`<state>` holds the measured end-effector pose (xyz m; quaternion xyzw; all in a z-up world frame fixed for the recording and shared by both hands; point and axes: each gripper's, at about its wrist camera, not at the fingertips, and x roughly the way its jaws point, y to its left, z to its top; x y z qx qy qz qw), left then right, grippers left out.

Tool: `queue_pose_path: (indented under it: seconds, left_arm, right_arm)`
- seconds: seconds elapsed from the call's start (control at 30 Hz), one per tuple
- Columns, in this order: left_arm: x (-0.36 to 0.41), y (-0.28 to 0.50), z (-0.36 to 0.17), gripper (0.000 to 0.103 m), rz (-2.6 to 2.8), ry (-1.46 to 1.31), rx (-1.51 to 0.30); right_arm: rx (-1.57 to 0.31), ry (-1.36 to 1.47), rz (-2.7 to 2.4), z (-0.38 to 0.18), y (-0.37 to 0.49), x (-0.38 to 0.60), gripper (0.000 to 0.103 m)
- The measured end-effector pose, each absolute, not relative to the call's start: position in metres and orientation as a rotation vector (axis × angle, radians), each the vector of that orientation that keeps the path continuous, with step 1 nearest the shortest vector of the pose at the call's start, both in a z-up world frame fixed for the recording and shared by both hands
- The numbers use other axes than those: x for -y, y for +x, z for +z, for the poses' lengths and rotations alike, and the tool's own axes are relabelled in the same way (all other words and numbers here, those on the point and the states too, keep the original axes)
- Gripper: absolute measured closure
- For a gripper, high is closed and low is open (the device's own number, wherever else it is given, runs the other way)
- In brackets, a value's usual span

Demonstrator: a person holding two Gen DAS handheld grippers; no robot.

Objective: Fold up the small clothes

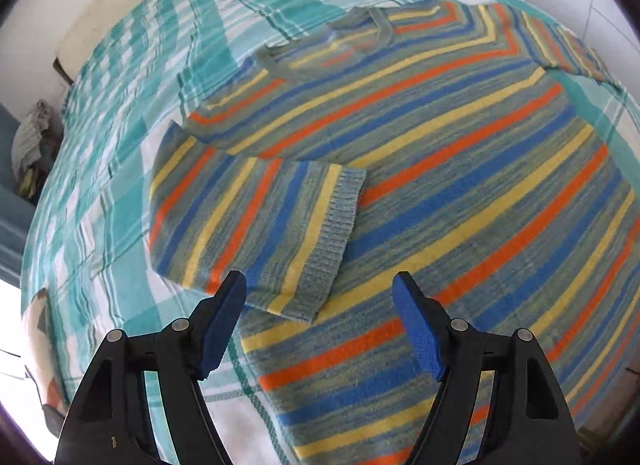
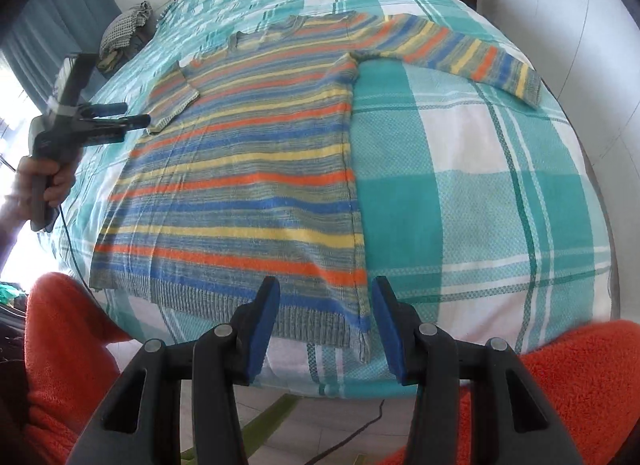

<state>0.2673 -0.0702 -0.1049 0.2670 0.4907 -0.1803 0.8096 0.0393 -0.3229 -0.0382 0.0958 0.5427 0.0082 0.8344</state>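
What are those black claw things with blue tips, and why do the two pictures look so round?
Each claw is a hand-held gripper with a small wide-angle camera on it, which bends the picture round. One picture looks along the left gripper, the other along the right gripper. A person holds one in each hand; in the right picture you can see a hand holding the left one. A striped sweater lies flat on a bed with a checked cover. One sleeve is folded onto the sweater; the other sleeve lies stretched out to the side. Both grippers are open and hold nothing. The orange things at the bottom look like the person's legs.
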Motion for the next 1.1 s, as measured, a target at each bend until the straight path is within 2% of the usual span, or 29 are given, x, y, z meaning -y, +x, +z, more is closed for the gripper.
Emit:
queue_pose_path:
  seconds: [0.03,0.1,0.13,0.17,0.27,0.33,0.43,0.5,0.73,0.83,1.1]
  left_arm:
    - [0.066,0.28,-0.118,0.029,-0.373,0.523,-1.098]
    - [0.05,0.299,-0.128,0.048,-0.392,0.362,-1.165]
    - [0.042,0.304,-0.125,0.091,-0.378,0.315,-1.173]
    - [0.035,0.309,-0.119,0.099,-0.352,0.29,-1.182]
    - [-0.021,0.323,-0.073,0.099,-0.237,0.107,-1.076]
    - [-0.087,0.34,-0.051,0.099,-0.07,-0.074,-1.031]
    - [-0.183,0.358,-0.048,0.1,0.2,-0.281,-1.016]
    - [-0.219,0.363,-0.061,0.1,0.267,-0.349,-1.053]
    - [-0.214,0.364,-0.11,0.1,0.318,-0.295,-1.129]
    - [-0.229,0.357,-0.127,0.1,0.327,-0.395,-1.159]
    - [-0.254,0.332,-0.126,0.099,0.338,-0.459,-1.141]
  right_arm:
    - [-1.145,0.193,0.022,-0.04,0.037,0.321,0.055]
    - [-1.143,0.185,0.037,-0.043,0.034,0.319,0.055]
    - [-1.142,0.185,0.034,-0.044,0.033,0.32,0.055]
    - [-1.14,0.192,0.032,-0.045,0.032,0.322,0.055]
    - [-1.117,0.227,0.022,-0.043,0.033,0.33,0.055]
    - [-1.097,0.236,0.016,-0.042,0.032,0.333,0.055]
    - [-1.097,0.231,0.025,-0.045,0.033,0.331,0.055]
    - [-1.106,0.219,0.036,-0.047,0.035,0.327,0.055]
    - [-1.125,0.153,0.067,-0.051,0.039,0.309,0.055]
    - [-1.141,0.139,0.071,-0.055,0.038,0.306,0.055]
    - [-1.151,0.151,0.069,-0.058,0.039,0.308,0.055]
